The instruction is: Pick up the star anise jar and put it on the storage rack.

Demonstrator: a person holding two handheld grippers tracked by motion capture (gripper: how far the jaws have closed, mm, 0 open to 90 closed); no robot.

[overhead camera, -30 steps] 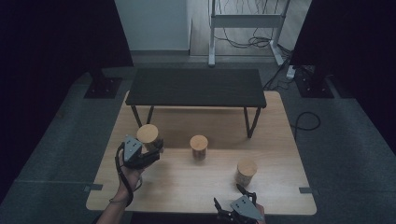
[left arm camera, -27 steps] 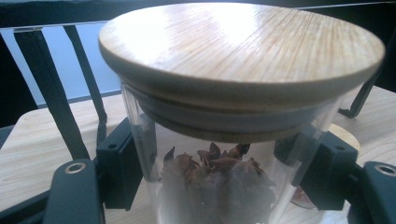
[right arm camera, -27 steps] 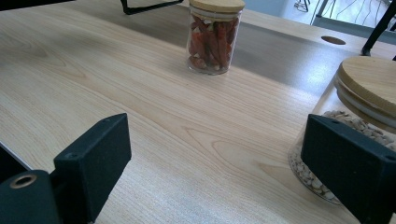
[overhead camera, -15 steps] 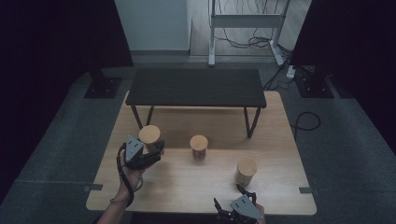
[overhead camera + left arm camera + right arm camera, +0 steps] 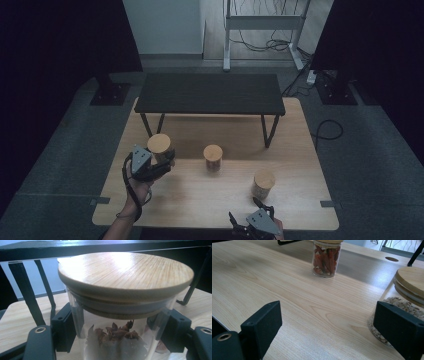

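At the left of the table, near the leg of the small black bench, the left gripper pinches a jar: seen from its own camera, the two black pads press the clear wall on both sides, just under the wooden lid, with the star anise showing through the glass between them. The jar looks like glass, so I would judge it stiff, smooth and breakable, and heavier than its dry, light filling suggests; the pads could slide on that slick wall if the hold loosens. The hold sits high on the body, close to the lid's rim, which seems a fair place, since the rim above gives a small ledge against slipping; I cannot tell whether the jar rests on the table or is off it. The lid looks merely seated, so lifting by it would be unwise. In the middle stands a second jar with red chillies inside, well apart from both hands. To the right, a third jar holds pale nuts, and the right gripper waits at the table's near edge with its jaws spread and nothing between them, that jar just beside one pad but not gripped.
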